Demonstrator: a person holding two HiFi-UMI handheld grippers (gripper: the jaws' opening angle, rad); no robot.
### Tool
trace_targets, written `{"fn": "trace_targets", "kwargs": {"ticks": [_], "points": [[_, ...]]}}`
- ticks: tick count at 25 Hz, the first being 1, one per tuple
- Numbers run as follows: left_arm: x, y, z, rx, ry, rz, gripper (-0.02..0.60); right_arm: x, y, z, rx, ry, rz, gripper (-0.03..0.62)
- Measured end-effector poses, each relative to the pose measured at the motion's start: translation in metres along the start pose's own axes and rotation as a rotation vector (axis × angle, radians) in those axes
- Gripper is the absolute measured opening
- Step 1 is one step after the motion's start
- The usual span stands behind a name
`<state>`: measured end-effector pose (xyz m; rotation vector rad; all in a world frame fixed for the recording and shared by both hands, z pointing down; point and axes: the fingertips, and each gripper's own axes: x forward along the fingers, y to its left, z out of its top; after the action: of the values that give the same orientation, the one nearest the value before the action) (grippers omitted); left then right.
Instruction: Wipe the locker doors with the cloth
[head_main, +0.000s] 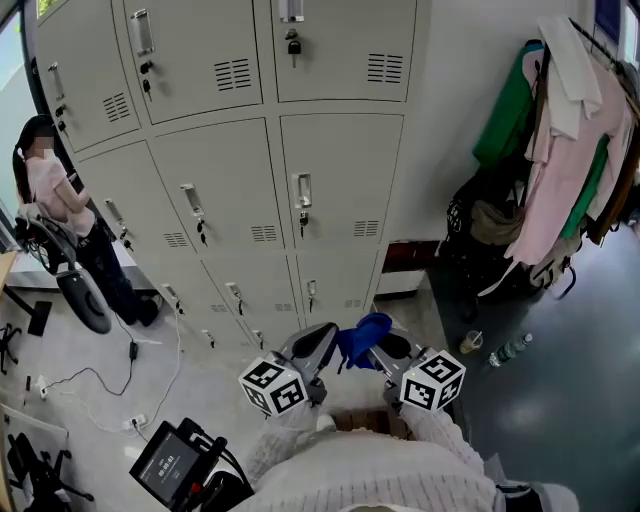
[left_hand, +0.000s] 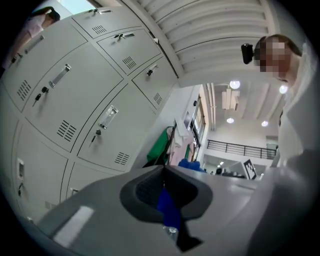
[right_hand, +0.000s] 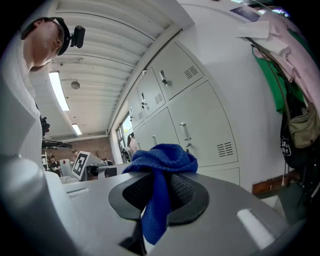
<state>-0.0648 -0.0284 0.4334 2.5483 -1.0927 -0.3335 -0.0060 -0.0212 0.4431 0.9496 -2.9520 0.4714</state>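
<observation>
A bank of grey locker doors (head_main: 340, 180) with handles and keys fills the wall ahead; it also shows in the left gripper view (left_hand: 75, 100) and the right gripper view (right_hand: 200, 120). A blue cloth (head_main: 362, 338) hangs bunched between my two grippers, low in the head view. My left gripper (head_main: 325, 342) is shut with a strip of the cloth (left_hand: 167, 210) pinched between its pads. My right gripper (head_main: 385, 350) is shut on the cloth (right_hand: 160, 162), which bulges over its tips and hangs down between the jaws. Both grippers are held short of the lockers.
A person (head_main: 50, 195) stands at the lockers on the far left, beside a dark wheeled frame (head_main: 75, 285). Cables (head_main: 110, 385) lie on the floor. A rack of hanging clothes (head_main: 560, 150) and bags stands right. A cup (head_main: 470, 342) and a bottle (head_main: 508, 350) lie on the dark floor.
</observation>
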Motion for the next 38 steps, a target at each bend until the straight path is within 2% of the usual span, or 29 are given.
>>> {"fn": "trace_targets", "kwargs": {"ticks": [5, 12, 18, 25, 29, 33, 38], "points": [[0.028, 0.037, 0.023, 0.029, 0.026, -0.032, 0.006, 0.034, -0.028, 0.013, 0.013, -0.012, -0.023, 0.054], [0.055, 0.072, 0.042, 0.069, 0.030, -0.006, 0.006, 0.058, -0.057, 0.028, 0.001, -0.006, -0.034, 0.054], [0.066, 0.083, 0.063, 0.088, -0.006, 0.031, 0.006, 0.082, -0.062, 0.043, -0.024, -0.004, 0.025, 0.055], [0.080, 0.093, 0.073, 0.135, 0.013, 0.053, 0.006, 0.109, -0.068, 0.057, -0.055, 0.006, 0.065, 0.055], [0.089, 0.102, 0.083, 0.205, 0.039, 0.055, 0.006, 0.133, -0.074, 0.067, -0.126, 0.042, 0.087, 0.054], [0.095, 0.113, 0.115, 0.285, -0.005, 0.075, 0.006, 0.156, -0.071, 0.097, -0.193, 0.004, 0.128, 0.054], [0.098, 0.130, 0.163, 0.361, -0.074, 0.106, 0.006, 0.185, -0.063, 0.137, -0.290, -0.072, 0.133, 0.054]]}}
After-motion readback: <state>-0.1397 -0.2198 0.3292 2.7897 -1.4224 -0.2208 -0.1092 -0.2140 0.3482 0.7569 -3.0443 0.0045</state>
